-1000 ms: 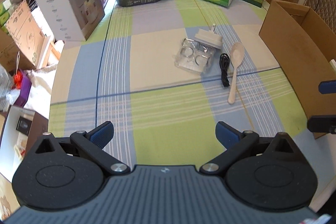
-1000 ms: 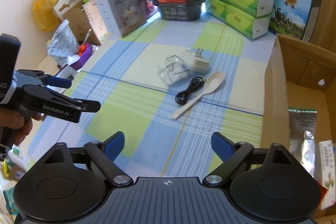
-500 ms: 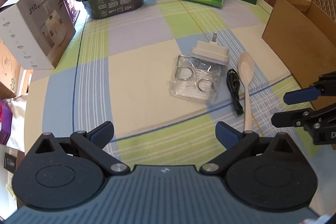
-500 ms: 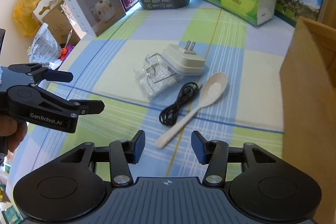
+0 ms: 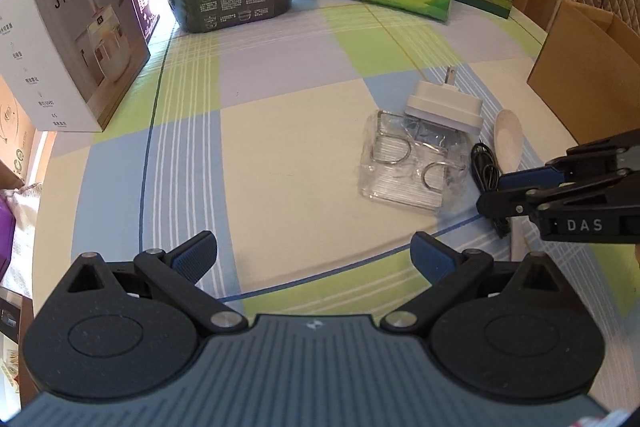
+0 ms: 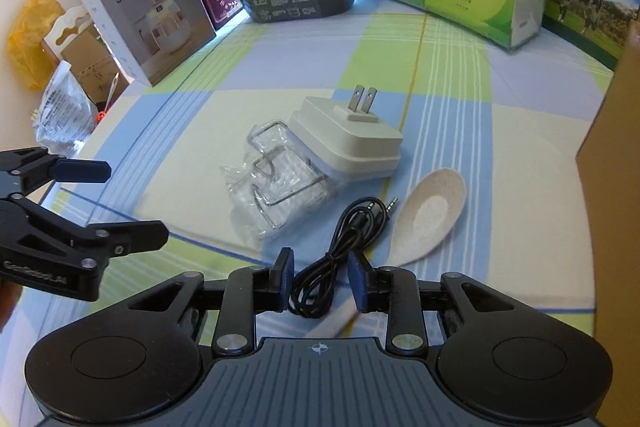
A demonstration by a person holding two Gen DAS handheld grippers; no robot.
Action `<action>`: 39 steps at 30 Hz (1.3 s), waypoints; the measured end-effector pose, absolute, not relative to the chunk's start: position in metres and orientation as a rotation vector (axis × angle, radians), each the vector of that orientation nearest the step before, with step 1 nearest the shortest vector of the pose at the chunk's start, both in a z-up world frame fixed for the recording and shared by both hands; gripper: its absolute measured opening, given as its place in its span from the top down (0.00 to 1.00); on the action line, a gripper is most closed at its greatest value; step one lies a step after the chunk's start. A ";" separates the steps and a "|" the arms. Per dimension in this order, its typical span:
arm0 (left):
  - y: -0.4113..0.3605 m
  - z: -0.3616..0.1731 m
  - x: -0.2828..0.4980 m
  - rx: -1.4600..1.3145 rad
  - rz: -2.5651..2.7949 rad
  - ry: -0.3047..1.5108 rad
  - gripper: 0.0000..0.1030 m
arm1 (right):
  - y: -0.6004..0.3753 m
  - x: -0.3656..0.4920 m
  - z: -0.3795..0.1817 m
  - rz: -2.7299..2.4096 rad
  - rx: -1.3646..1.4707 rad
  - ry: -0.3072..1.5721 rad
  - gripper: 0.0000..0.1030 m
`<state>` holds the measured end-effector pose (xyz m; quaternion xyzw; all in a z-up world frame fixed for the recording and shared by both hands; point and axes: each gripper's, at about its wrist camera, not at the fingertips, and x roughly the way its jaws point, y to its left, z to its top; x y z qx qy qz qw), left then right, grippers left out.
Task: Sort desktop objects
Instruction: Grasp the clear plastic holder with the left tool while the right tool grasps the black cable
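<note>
Straddling the black audio cable (image 6: pixel 340 247), the right hand-held gripper (image 6: pixel 320 283) stands narrowed but unclosed, ready to pinch; the left hand-held gripper (image 5: pixel 314 255) waits wide, empty.

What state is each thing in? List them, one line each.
Right gripper: jaws partly closed, straddling the cable, not yet clamped.
Left gripper: jaws wide open, empty.
Black cable: loosely coiled, flat on the cloth.
Spoon: lying bowl up.
Charger: unplugged, prongs folded out, resting on the plastic packet.
Cardboard box: open.
</note>
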<state>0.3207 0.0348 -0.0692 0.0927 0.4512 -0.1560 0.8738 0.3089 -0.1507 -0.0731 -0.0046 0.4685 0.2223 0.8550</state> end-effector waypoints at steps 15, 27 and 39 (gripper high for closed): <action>-0.010 -0.076 0.335 0.222 -0.454 0.915 0.02 | -0.167 0.311 -0.068 0.441 -0.141 0.960 0.91; -0.051 -0.094 0.363 0.228 -0.520 0.883 0.18 | -0.184 0.305 -0.064 0.446 -0.133 0.965 0.91; -0.032 -0.088 0.294 0.175 -0.393 0.977 0.47 | -0.190 0.264 -0.060 0.477 -0.073 1.005 0.91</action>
